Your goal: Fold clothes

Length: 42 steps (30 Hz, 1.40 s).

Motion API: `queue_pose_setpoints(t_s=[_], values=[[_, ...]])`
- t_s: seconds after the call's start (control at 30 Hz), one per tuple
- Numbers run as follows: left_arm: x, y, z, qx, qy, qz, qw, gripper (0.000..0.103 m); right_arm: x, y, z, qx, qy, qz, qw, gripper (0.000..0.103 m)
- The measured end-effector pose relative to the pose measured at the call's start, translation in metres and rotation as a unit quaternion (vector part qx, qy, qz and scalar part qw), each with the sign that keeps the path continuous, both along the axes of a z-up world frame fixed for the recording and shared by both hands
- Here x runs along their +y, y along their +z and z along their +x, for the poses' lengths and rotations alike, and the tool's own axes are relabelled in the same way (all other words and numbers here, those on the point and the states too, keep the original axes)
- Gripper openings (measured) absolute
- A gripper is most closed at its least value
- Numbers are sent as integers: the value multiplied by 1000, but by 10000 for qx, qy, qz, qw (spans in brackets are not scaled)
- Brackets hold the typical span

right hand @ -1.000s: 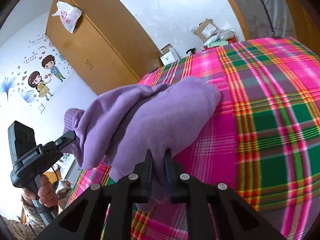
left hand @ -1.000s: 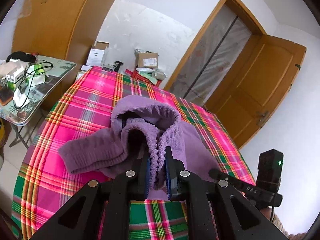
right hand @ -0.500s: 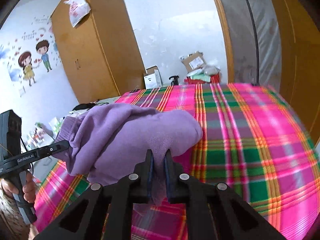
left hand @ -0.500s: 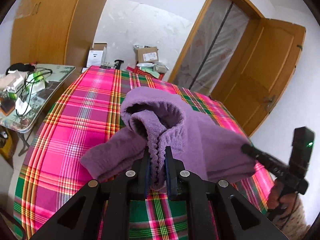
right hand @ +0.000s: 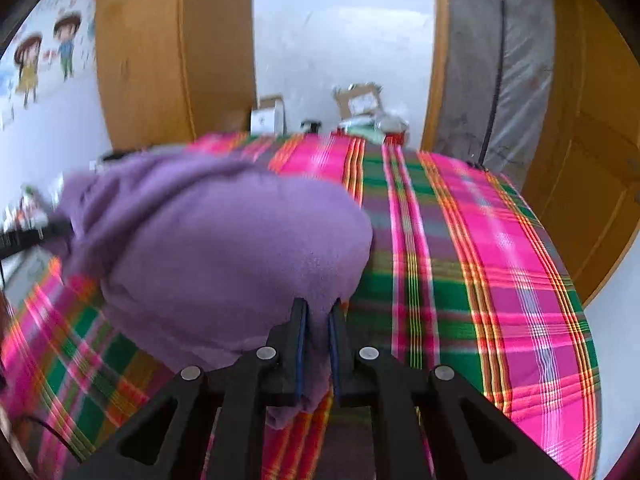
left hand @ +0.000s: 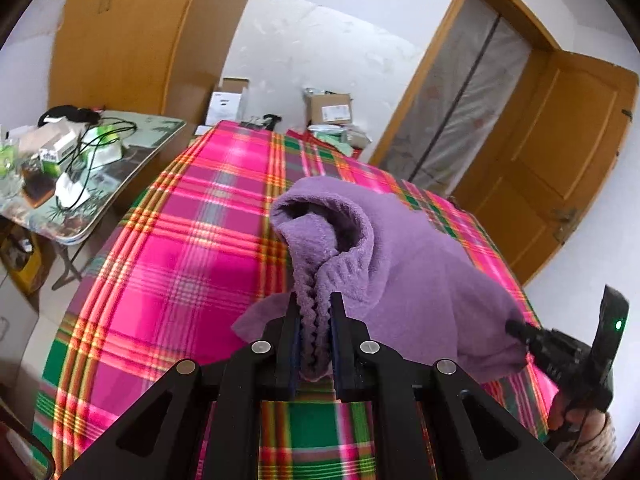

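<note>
A purple fleece garment (left hand: 404,272) hangs lifted above the pink and green plaid bedspread (left hand: 180,264), stretched between both grippers. My left gripper (left hand: 314,312) is shut on its ribbed scalloped hem. My right gripper (right hand: 318,316) is shut on another edge of the purple garment (right hand: 224,248), which bulges out to the left. In the left wrist view the right gripper (left hand: 520,330) shows at the lower right, held by a hand, its tip in the cloth. In the right wrist view the left gripper (right hand: 36,234) is a dark blur at the left edge.
A cluttered side table (left hand: 76,176) with cables and boxes stands left of the bed. Cardboard boxes (left hand: 328,110) sit beyond the bed's far end. A wooden wardrobe (left hand: 120,36) stands at the back left, and an open wooden door (left hand: 560,168) at the right.
Both grippers have lifted the garment off the bedspread and moved apart, pulling it wider. The right wrist view has swung to the right and blurs with motion.
</note>
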<state>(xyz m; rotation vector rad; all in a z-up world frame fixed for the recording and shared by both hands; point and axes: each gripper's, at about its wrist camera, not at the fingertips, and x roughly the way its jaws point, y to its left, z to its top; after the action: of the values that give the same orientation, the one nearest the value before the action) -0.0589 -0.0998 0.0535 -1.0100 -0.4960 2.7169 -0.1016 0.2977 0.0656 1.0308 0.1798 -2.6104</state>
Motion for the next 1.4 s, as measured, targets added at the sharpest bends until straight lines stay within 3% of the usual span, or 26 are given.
queue_pose_setpoints(t_s=[0.07, 0.17, 0.3, 0.37, 0.53, 0.83, 0.9, 0.93, 1.4], values=[[-6, 0, 0, 11, 69, 20, 10000, 12, 5, 4, 2, 35, 10, -137, 9999, 15], [-12, -1, 0, 14, 133, 36, 9999, 12, 3, 21, 16, 543, 145, 107, 9984, 17], [-19, -2, 1, 29, 188, 80, 9998, 13, -18, 26, 26, 753, 809, 335, 9933, 19], [-22, -2, 1, 35, 207, 131, 9997, 12, -34, 20, 30, 691, 1167, 462, 9897, 29], [-29, 2, 3, 72, 253, 158, 9995, 12, -68, -4, 43, 489, 1678, 584, 9829, 33], [-44, 11, 4, 157, 429, 251, 9986, 12, -88, -30, 21, 227, 1686, 779, 9823, 37], [-46, 11, 5, 150, 452, 260, 9985, 12, -86, -26, 22, 266, 1649, 747, 9831, 21], [-46, 12, 5, 157, 462, 265, 9985, 12, -84, -22, 24, 306, 1611, 725, 9838, 5], [-50, 37, 29, 496, 475, 347, 9970, 12, -49, 43, 61, 1061, 1172, 337, 9869, 4]])
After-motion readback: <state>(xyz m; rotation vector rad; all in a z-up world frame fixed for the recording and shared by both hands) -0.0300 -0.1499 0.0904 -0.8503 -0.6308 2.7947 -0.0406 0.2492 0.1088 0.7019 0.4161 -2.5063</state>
